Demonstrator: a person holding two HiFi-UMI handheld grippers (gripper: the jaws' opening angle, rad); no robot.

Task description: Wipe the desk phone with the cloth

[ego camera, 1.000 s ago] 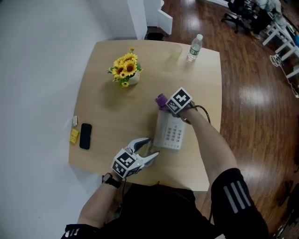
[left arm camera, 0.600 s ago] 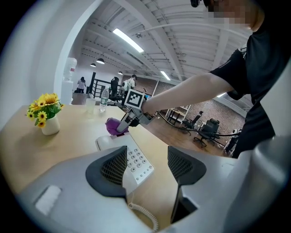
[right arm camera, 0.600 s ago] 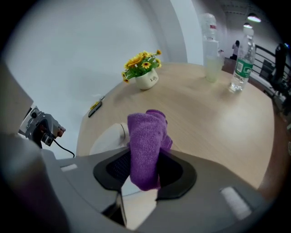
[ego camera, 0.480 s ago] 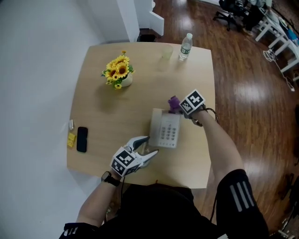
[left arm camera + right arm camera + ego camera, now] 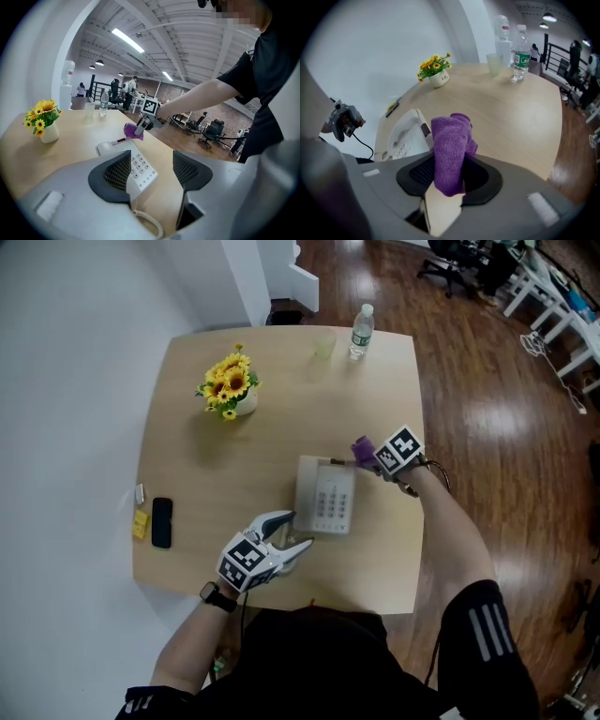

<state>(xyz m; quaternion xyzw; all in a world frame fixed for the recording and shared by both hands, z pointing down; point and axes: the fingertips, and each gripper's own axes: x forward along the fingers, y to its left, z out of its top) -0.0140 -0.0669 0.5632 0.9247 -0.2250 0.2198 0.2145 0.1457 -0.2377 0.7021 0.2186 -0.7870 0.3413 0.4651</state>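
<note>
A white desk phone (image 5: 323,496) lies on the wooden table, keypad up; it also shows as the phone (image 5: 125,161) and the phone (image 5: 405,133). My right gripper (image 5: 371,452) is shut on a purple cloth (image 5: 363,446) at the phone's far right corner. The cloth (image 5: 451,152) hangs pinched between the jaws, just beside the phone's top end. My left gripper (image 5: 291,532) stands open at the phone's near left corner, nothing between its jaws, with the coiled cord (image 5: 149,221) just ahead of it.
Sunflowers in a white pot (image 5: 226,388) stand at the far left. A water bottle (image 5: 359,330) and a clear cup (image 5: 324,347) stand at the far edge. A black mobile (image 5: 161,522) and small yellow items (image 5: 141,520) lie near the left edge.
My right gripper with the cloth has slid right, off the phone's top to its far right corner. The left gripper has stayed open in place.
</note>
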